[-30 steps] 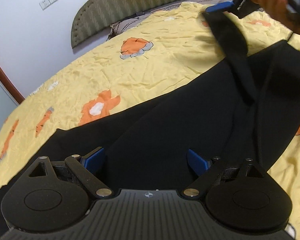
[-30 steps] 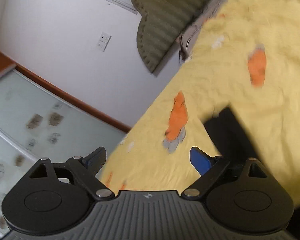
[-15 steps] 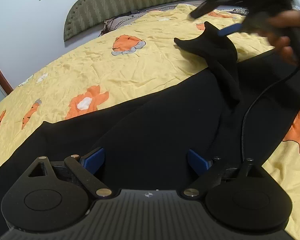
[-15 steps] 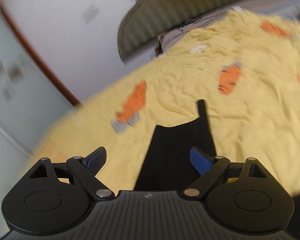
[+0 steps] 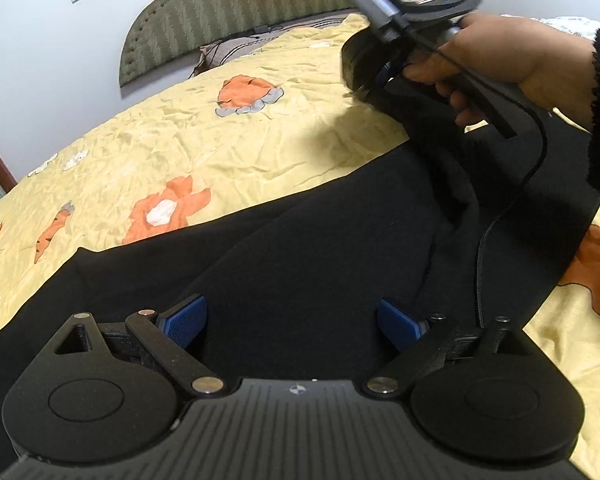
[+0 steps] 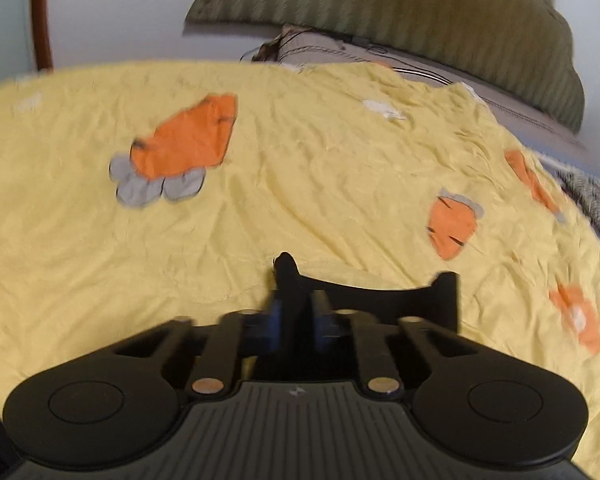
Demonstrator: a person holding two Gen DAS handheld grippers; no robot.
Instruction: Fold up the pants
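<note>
Pants [image 6: 296,280] edge pinched in right gripper [image 6: 294,316] (blue pads blurred, half-hidden).

Right gripper [image 6: 296,320] pads blurred; pants [image 5: 300,264] cut off at frame edge.

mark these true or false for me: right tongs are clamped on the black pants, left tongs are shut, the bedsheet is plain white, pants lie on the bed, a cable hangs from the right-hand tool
1. The right tongs are clamped on the black pants. True: their jaws have just been closing and a fold of black fabric sits pinched between them.
2. The left tongs are shut. False: their blue pads stand wide apart over the pants, gripping nothing.
3. The bedsheet is plain white. False: it is yellow with orange carrot shapes.
4. The pants lie on the bed. True: they are spread across the sheet, with one end lifted.
5. A cable hangs from the right-hand tool. True: it trails down over the pants.
</note>
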